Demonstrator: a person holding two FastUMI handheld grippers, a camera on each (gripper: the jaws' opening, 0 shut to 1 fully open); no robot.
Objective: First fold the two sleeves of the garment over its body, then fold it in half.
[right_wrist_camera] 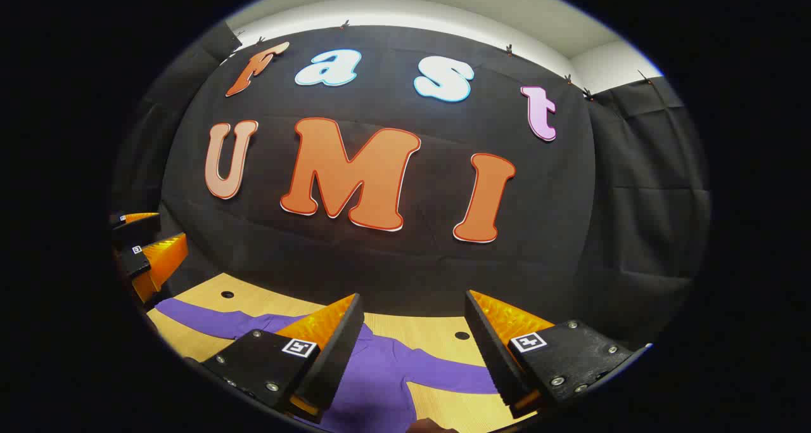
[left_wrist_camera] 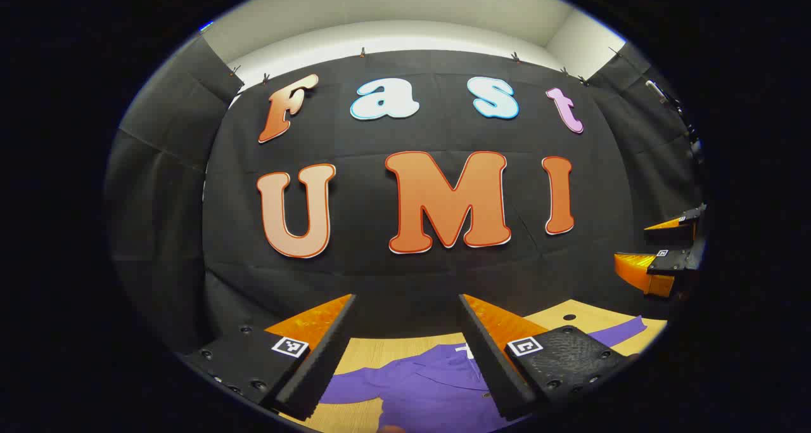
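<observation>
- Left gripper view: left gripper [left_wrist_camera: 407,350] held above the table, fingers spread wide apart with nothing between them
- Purple garment [left_wrist_camera: 431,388] lies flat on the wooden table [left_wrist_camera: 393,350] below and beyond those fingers; one sleeve [left_wrist_camera: 618,330] stretches out toward the right edge of this view, another sleeve [left_wrist_camera: 355,388] runs leftward under the near finger
- Right gripper [left_wrist_camera: 659,255] appears farther off at the right of this view, raised over the table edge, its two fingers parted
- Right gripper view: right gripper [right_wrist_camera: 415,350] likewise aloft, fingers wide open and holding nothing
- Garment [right_wrist_camera: 380,382] spread on the table [right_wrist_camera: 431,331] beneath; one sleeve [right_wrist_camera: 203,319] reaches left, another sleeve [right_wrist_camera: 453,379] reaches right between the fingers
- Left gripper [right_wrist_camera: 149,249] seen at the left edge of this view, clear of the cloth, fingers apart
- Two small dark holes [right_wrist_camera: 227,294] mark the tabletop near the back wall
</observation>
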